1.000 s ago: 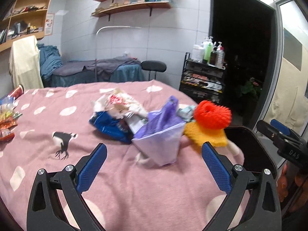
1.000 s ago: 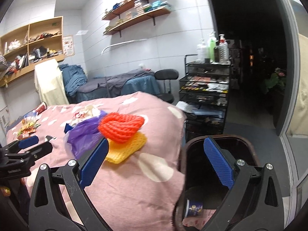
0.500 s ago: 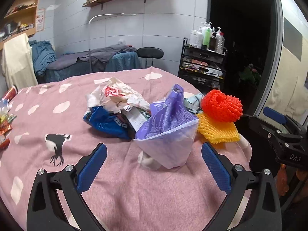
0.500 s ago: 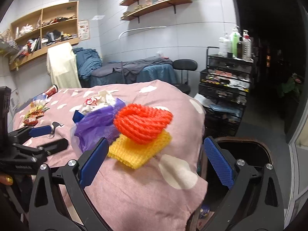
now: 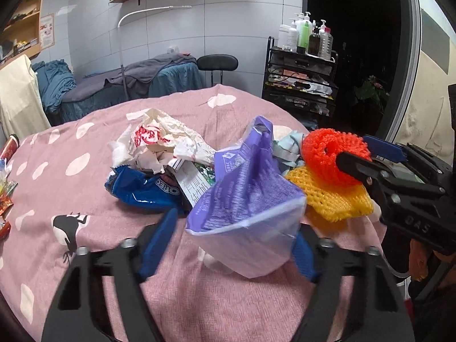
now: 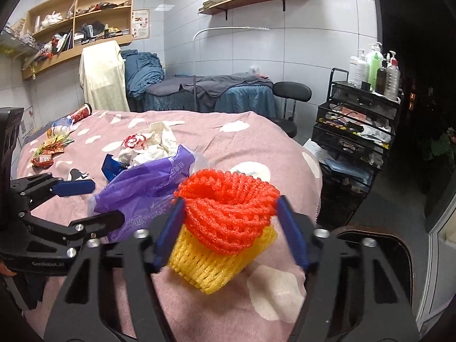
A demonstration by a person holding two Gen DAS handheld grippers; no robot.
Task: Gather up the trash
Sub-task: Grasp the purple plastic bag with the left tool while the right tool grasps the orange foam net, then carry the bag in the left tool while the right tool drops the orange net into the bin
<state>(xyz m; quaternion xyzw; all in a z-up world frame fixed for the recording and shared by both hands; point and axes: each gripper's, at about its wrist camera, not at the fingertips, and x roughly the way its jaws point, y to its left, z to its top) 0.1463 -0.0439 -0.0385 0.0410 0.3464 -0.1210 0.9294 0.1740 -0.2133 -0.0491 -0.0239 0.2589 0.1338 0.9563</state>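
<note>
my left gripper [image 5: 228, 239] straddles the purple bag [image 5: 245, 196], my right gripper [image 6: 230, 228] the red foam net [image 6: 228, 202]; both jaws parted, nothing clamped. risk: closing drags the yellow net [image 6: 211, 268] off the bed [image 6: 256, 148].

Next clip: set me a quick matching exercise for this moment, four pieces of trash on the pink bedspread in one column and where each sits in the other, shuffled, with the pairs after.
Things:
1. orange foam net
2. yellow foam net
3. purple plastic bag
4. blue Oreo wrapper

Places:
A. lying under the crumpled white paper, on the pile's left side
B. between the fingers of the left gripper
C. flat on the bedspread, with another net on top of it
D. on top of another net, between the fingers of the right gripper

Pairs: 1-D, 2-C, 3-B, 4-A
</note>
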